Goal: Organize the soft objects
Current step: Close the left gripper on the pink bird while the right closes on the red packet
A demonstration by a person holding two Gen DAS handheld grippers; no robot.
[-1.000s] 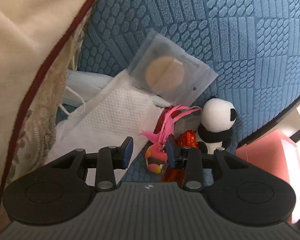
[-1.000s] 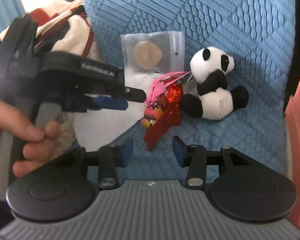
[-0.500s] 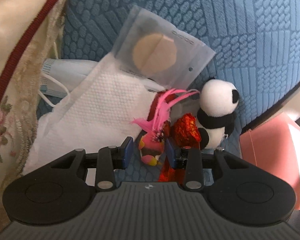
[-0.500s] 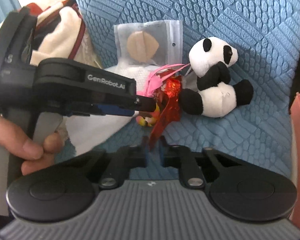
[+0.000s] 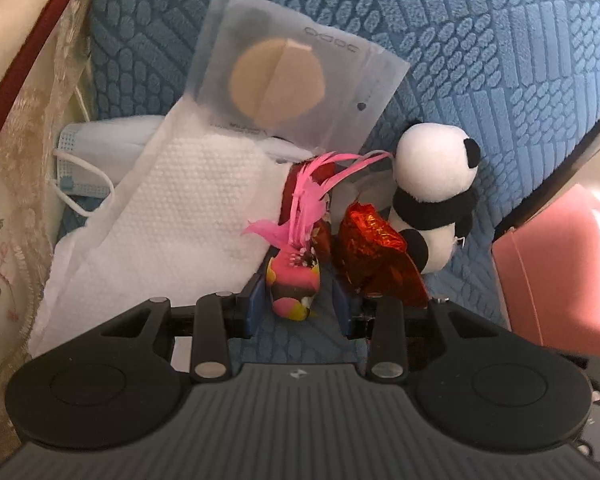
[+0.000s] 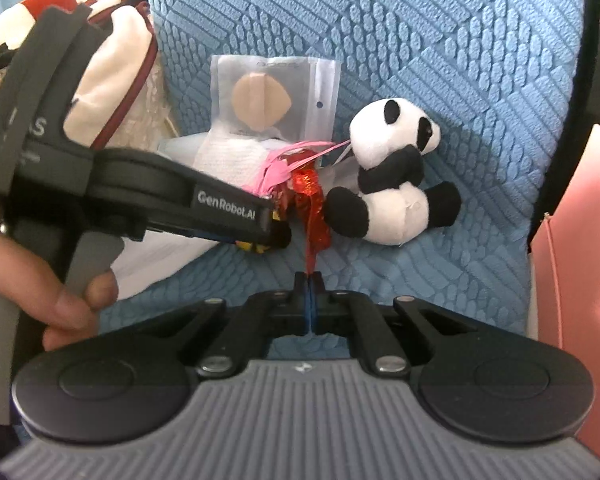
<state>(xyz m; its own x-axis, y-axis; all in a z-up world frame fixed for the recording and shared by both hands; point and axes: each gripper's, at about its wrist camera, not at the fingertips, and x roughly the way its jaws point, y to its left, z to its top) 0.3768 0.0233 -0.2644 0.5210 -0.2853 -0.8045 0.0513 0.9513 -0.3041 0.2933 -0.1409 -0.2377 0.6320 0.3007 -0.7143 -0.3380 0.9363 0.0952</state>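
Observation:
A pink feathered bird toy (image 5: 294, 280) lies on the blue seat (image 5: 480, 60) between the pads of my left gripper (image 5: 298, 308). The jaws are open around it, with a gap on the right side. Beside the bird is a red foil wrapper (image 5: 376, 248). My right gripper (image 6: 310, 280) is shut on the thin lower tail of that red foil wrapper (image 6: 314, 208). A plush panda (image 6: 392, 188) sits just right of the foil. In the right wrist view my left gripper (image 6: 278, 234) reaches in from the left, held by a hand (image 6: 60, 292).
A clear pouch with a tan round puff (image 5: 296, 76) leans on the seat back above a white textured cloth (image 5: 172, 208). A face mask (image 5: 96, 148) lies at the left, beside a beige cushion with maroon piping (image 5: 20, 40). A pink box (image 5: 560, 264) stands at the right edge.
My right gripper's jaws closed onto the red foil's tail. My left gripper moved in and down until its pads straddle the pink bird.

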